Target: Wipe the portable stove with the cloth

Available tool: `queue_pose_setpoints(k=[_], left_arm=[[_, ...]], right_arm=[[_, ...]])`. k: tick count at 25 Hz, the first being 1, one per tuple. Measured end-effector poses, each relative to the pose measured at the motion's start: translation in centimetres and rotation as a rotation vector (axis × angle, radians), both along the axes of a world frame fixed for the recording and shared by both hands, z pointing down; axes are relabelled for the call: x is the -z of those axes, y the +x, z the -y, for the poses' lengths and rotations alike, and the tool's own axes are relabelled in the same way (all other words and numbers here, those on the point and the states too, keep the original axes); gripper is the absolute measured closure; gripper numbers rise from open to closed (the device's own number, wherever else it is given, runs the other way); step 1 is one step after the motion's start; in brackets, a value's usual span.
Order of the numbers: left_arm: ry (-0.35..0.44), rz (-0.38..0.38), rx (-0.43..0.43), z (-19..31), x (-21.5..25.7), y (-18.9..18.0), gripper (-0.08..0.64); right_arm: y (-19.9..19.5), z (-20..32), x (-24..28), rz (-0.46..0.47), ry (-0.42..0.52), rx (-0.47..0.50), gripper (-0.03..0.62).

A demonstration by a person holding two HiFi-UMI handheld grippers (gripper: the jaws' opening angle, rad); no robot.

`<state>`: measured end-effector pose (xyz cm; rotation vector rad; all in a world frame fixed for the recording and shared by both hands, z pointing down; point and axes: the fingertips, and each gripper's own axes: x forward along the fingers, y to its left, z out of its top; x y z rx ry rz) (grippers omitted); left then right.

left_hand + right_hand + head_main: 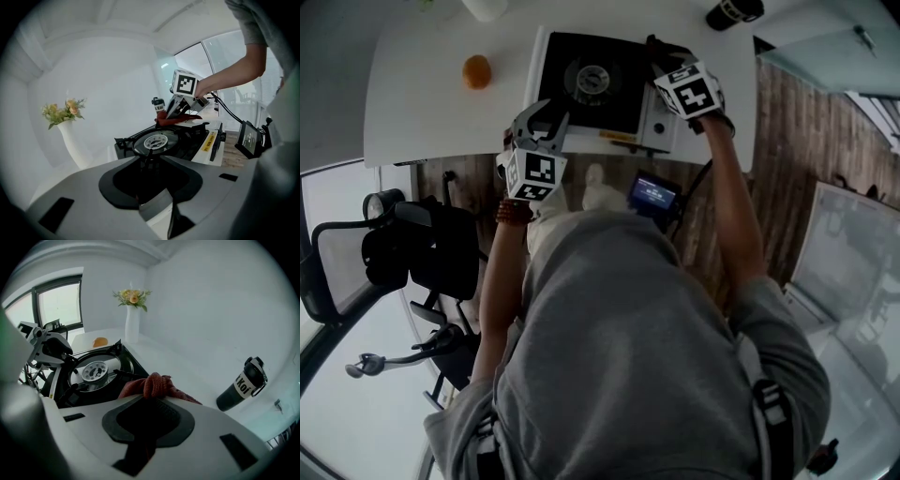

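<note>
The portable stove (591, 89), with a black top, a round burner and a white body, sits at the near edge of the white table (422, 112). My right gripper (667, 58) is over the stove's far right corner, shut on a bunched red cloth (157, 385) that hangs out past its jaws. In the left gripper view the cloth (176, 121) rests on the stove's far edge under the right gripper (180, 107). My left gripper (546, 120) is at the stove's near left corner, with its jaws either side of the rim, holding it. The burner (157, 139) lies just beyond them.
An orange (476, 71) lies on the table left of the stove. A dark bottle (243, 384) stands beyond the right side. A white vase of flowers (132, 319) stands further back. A small lit screen (654, 194) and an office chair (403, 253) are below the table edge.
</note>
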<state>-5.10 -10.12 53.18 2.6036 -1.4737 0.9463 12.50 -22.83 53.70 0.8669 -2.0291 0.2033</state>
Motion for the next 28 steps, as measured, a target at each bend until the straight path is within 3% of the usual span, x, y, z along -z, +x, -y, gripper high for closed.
queue_pose_setpoints(k=[10, 20, 28], left_arm=[[0.001, 0.002, 0.001, -0.2, -0.1, -0.1, 0.408], [0.002, 0.007, 0.007, -0.1, 0.0, 0.1, 0.408], [0.01, 0.017, 0.017, -0.1, 0.0, 0.0, 0.406]], right_arm=[[-1.4, -2.5, 0.1, -0.016, -0.006, 0.03, 0.535], [-3.3, -6.0, 0.0, -0.078, 0.008, 0.15, 0.538], [-4.1, -8.8, 0.0, -0.047, -0.029, 0.179, 0.538]])
